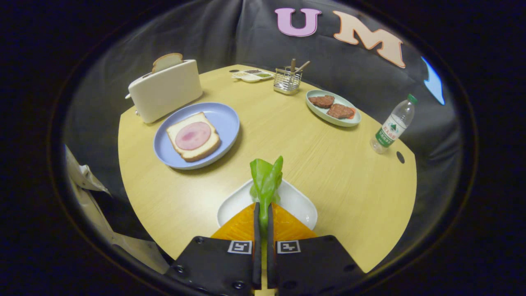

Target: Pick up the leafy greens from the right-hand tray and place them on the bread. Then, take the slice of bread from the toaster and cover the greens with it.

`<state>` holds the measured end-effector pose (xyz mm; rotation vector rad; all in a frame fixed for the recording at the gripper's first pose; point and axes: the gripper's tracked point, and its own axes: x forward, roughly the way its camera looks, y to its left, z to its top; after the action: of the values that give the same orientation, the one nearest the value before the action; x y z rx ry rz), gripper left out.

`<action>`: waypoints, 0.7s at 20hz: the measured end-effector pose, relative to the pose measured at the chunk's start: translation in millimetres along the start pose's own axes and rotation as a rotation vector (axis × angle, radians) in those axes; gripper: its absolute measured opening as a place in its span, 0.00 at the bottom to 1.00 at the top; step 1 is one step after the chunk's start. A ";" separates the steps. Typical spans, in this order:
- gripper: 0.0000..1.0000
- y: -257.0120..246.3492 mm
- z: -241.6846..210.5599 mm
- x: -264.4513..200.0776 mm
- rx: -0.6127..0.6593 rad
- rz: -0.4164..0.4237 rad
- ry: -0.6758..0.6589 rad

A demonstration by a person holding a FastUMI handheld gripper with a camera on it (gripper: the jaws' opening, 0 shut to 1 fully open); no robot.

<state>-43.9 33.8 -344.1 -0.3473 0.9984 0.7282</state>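
My gripper (263, 210) is shut on the leafy greens (267, 181), which stick up from between the orange fingers (240, 226), held above a white tray (302, 205). Beyond and to the left lies a blue plate (224, 119) with a slice of bread (194, 136) topped by a pink round of ham. Behind that plate stands a white toaster (166, 90) with a second slice of bread (167, 61) poking out of its slot.
A pale green plate (328, 117) with two meat patties sits far right. A wire holder (287, 80) with utensils and a small sauce dish (251, 75) stand at the back. A water bottle (392, 125) stands near the table's right edge.
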 end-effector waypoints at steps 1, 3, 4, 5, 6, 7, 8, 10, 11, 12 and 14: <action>0.08 2.1 3.9 -2.1 -0.003 -0.003 -0.005; 0.08 6.4 11.8 -6.7 -0.014 -0.010 -0.011; 0.08 8.7 18.3 -8.1 -0.026 -0.014 -0.021; 0.08 12.2 23.3 -9.3 -0.035 -0.017 -0.028; 0.09 15.7 28.9 -10.2 -0.042 -0.018 -0.033; 0.09 20.8 34.2 -11.2 -0.047 -0.016 -0.039; 0.08 25.8 40.8 -11.5 -0.051 -0.012 -0.046; 0.08 34.4 51.6 -11.0 -0.060 -0.004 -0.055; 0.08 39.7 57.4 -10.0 -0.066 0.001 -0.061; 0.08 44.6 63.2 -9.1 -0.073 0.006 -0.066; 0.08 55.7 74.0 -7.0 -0.085 0.021 -0.077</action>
<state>-37.9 113.6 -297.0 -0.3804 0.9011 0.7986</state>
